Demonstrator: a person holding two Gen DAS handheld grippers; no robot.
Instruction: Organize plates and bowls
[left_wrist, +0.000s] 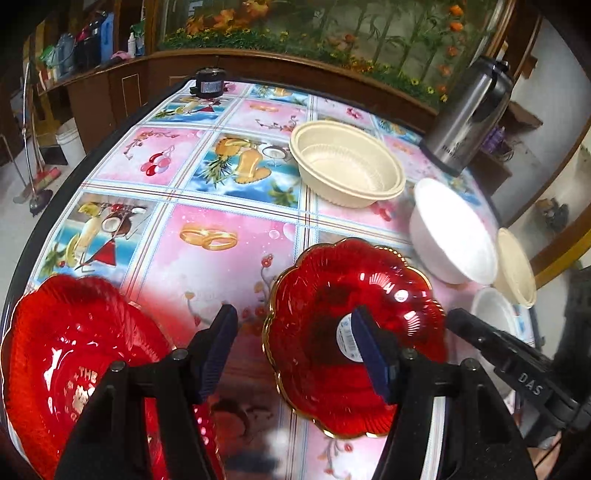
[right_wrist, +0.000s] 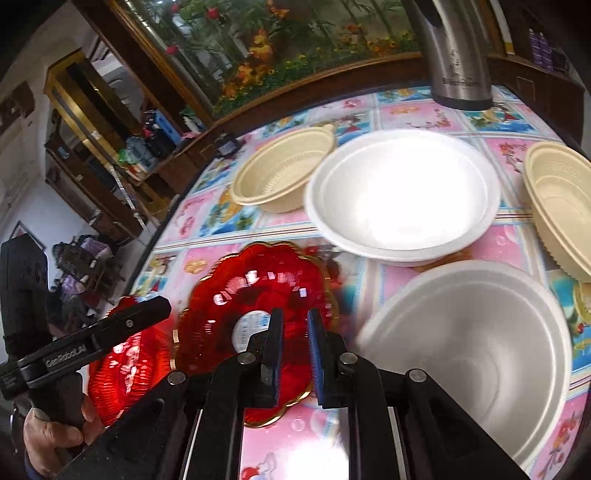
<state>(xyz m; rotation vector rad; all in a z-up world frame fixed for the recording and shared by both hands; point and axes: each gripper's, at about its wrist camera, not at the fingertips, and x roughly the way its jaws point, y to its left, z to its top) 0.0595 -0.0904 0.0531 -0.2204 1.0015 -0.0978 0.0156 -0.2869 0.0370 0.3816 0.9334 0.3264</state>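
A red scalloped plate (left_wrist: 354, 295) (right_wrist: 236, 291) with a gold rim and a sticker at its centre lies on the table. My left gripper (left_wrist: 295, 350) (right_wrist: 159, 306) hovers open over its left edge: one finger is above the tablecloth, the other above the plate's centre, and neither pad presses on it. A second red plate (left_wrist: 66, 362) (right_wrist: 125, 365) lies to the left. My right gripper (right_wrist: 295, 345) (left_wrist: 453, 318) is shut with nothing in it, just above the scalloped plate's near right side. Two white foam bowls (right_wrist: 402, 195) (right_wrist: 472, 350) and two cream bowls (right_wrist: 284, 173) (right_wrist: 561, 206) stand beyond.
A steel thermos (left_wrist: 465, 122) (right_wrist: 458, 55) stands at the far right of the table. A small black object (left_wrist: 209, 84) sits at the far edge. The round table's dark rim (left_wrist: 48, 218) curves along the left. A hand (right_wrist: 51, 439) holds the left gripper's handle.
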